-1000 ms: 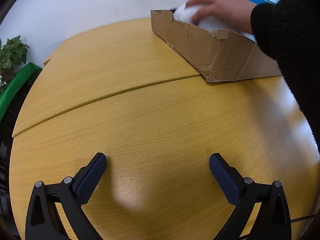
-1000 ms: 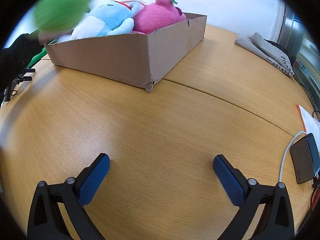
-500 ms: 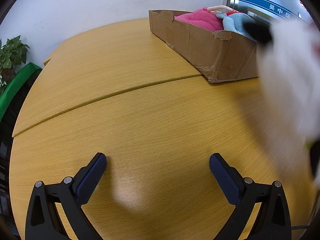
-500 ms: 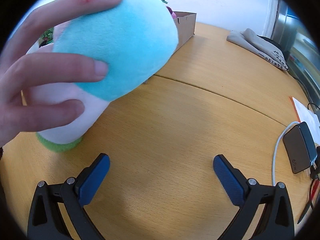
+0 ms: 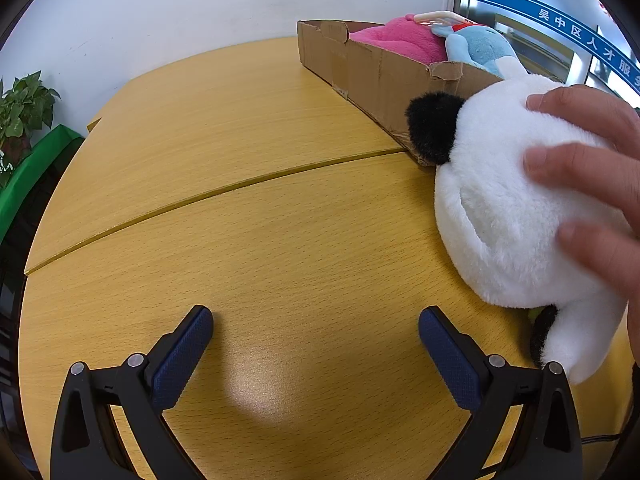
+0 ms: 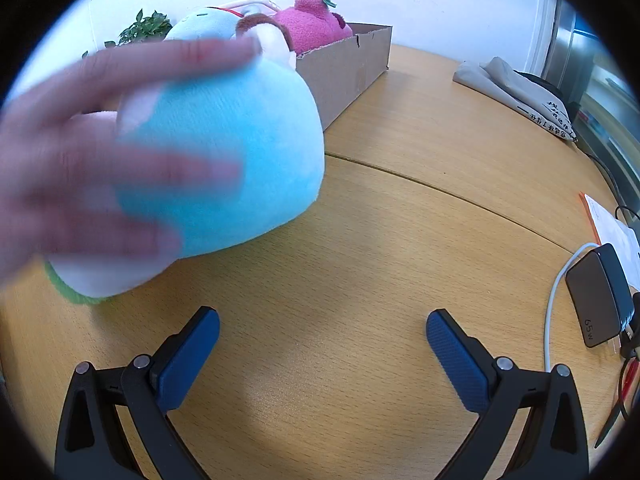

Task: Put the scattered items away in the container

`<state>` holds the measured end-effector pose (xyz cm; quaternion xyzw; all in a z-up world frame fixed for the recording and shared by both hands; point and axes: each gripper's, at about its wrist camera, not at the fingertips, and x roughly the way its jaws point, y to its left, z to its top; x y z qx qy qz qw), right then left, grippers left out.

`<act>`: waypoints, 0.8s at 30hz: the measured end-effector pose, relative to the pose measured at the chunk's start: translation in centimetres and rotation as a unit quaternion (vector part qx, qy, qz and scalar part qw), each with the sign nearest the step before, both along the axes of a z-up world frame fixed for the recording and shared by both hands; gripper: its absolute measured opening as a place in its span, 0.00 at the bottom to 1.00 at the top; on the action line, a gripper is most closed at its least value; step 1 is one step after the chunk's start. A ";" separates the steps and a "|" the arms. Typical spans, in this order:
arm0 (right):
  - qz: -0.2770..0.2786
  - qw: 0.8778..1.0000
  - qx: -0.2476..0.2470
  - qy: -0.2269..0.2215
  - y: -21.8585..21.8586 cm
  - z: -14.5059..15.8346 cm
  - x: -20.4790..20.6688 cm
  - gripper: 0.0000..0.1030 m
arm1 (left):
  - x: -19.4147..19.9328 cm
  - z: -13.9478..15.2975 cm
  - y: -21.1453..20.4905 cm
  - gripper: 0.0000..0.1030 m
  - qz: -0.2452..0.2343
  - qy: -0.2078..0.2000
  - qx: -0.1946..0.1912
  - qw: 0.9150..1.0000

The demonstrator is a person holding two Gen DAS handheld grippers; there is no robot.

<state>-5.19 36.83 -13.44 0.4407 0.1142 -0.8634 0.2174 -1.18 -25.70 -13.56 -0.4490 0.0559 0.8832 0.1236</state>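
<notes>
Left wrist view showed the panda (image 5: 500, 208) on the worktop (image 5: 240, 220) right of the left gripper (image 5: 316, 344), jaws released and empty. Right gripper (image 6: 322, 344), likewise released, had the blue plush (image 6: 224, 168) to its left, equally near.

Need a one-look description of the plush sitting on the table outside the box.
Find the cardboard box on the wooden table; a bare hand is setting a plush beside its near end. It is turquoise on one side, white on the other, unlike the pink plush and pale blue plush inside.
</notes>
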 end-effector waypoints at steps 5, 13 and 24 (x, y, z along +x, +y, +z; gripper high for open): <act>0.000 1.000 0.000 0.000 0.0 0.0 0.0 1.00 | 0.0 0.0 0.0 1.00 0.000 0.000 0.000 1.000; 0.000 1.000 0.000 0.000 0.0 0.1 0.0 1.00 | 0.0 0.0 0.0 1.00 0.001 0.000 0.000 1.000; 0.000 1.000 0.000 -0.001 0.0 0.1 0.1 1.00 | 0.0 0.0 0.1 1.00 0.002 0.000 0.000 1.000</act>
